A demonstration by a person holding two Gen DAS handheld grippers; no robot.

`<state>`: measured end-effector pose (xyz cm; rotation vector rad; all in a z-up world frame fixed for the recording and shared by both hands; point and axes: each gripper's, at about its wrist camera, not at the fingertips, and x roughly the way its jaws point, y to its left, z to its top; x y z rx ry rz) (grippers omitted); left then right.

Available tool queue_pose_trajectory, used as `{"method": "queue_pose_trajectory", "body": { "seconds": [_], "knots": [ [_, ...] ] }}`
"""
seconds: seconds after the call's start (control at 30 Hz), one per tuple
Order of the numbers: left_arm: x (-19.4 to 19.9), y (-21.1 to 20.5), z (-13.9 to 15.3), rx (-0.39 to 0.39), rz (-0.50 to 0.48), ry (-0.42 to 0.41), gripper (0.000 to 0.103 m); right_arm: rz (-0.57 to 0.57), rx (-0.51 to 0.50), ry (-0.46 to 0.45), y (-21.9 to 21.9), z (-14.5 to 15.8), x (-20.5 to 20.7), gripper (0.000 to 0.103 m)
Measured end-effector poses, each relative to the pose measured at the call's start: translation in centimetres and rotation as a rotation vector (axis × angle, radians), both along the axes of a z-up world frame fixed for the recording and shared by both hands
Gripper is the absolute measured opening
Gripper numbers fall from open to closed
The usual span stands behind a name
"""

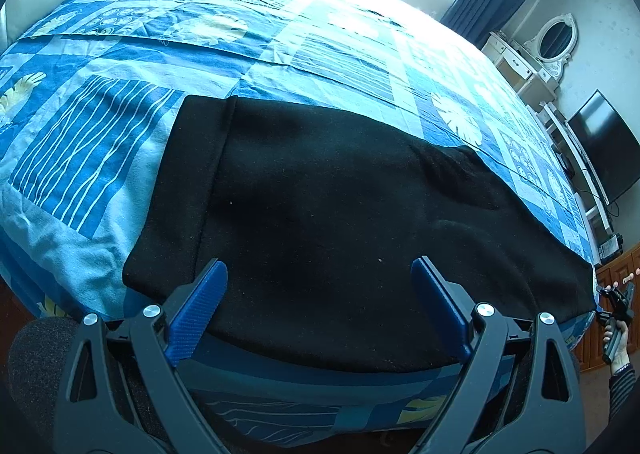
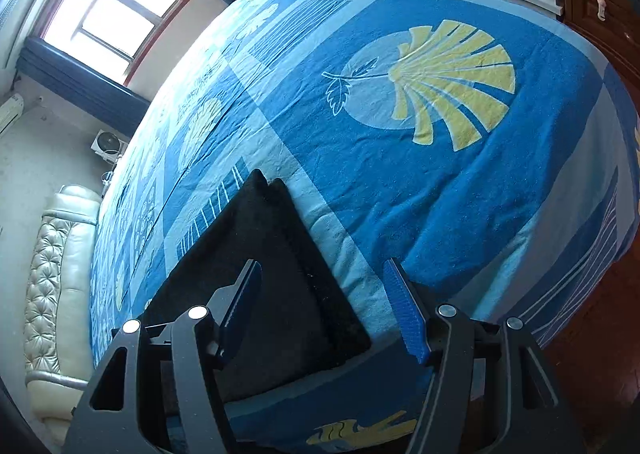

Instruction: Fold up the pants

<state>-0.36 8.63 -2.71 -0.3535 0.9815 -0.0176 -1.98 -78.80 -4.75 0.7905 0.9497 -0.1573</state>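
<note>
- Black pants lay folded flat along the bed's near edge.
- Left tool hung spread above them, gripping nothing.
- Right tool stood spread and empty over the pants' end.

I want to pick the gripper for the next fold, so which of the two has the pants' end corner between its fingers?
The right gripper, open over the pants corner; the left gripper hovers mid-cloth.
</note>
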Motion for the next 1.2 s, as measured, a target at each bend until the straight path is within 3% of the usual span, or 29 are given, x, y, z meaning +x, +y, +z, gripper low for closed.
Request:
{"method": "queue_pose_trajectory", "body": {
  "seconds": [0.1,0.23,0.33,0.4,0.6,0.77,0.97,1.2],
  "knots": [
    [0.0,-0.3,-0.3,0.010,0.016,0.021,0.093,0.048,0.099,-0.061,-0.5,-0.7,0.4,0.071],
    [0.2,-1.0,-0.5,0.026,0.019,0.039,0.093,0.182,0.234,-0.072,0.2,-1.7,1.4,0.071],
    [0.4,-1.5,-0.5,0.033,0.015,0.047,0.093,0.251,0.228,-0.053,1.1,-1.7,2.3,0.071],
    [0.5,-1.9,-0.4,0.036,0.010,0.050,0.093,0.259,0.246,-0.046,1.3,-1.9,2.6,0.064],
    [0.7,-2.4,-0.5,0.039,-0.002,0.055,0.093,0.222,0.242,-0.015,2.0,-2.5,3.0,0.030],
    [0.6,-2.1,-0.6,0.039,-0.004,0.056,0.093,0.171,0.325,-0.091,4.3,-1.8,2.9,0.025],
    [0.4,-1.0,-0.7,0.025,0.008,0.055,0.093,0.165,0.376,-0.254,9.2,2.9,3.4,0.025],
    [-0.3,-0.3,-0.4,0.006,-0.002,0.043,0.093,0.325,0.359,-0.316,19.1,9.0,6.2,0.025]
  ]
}}
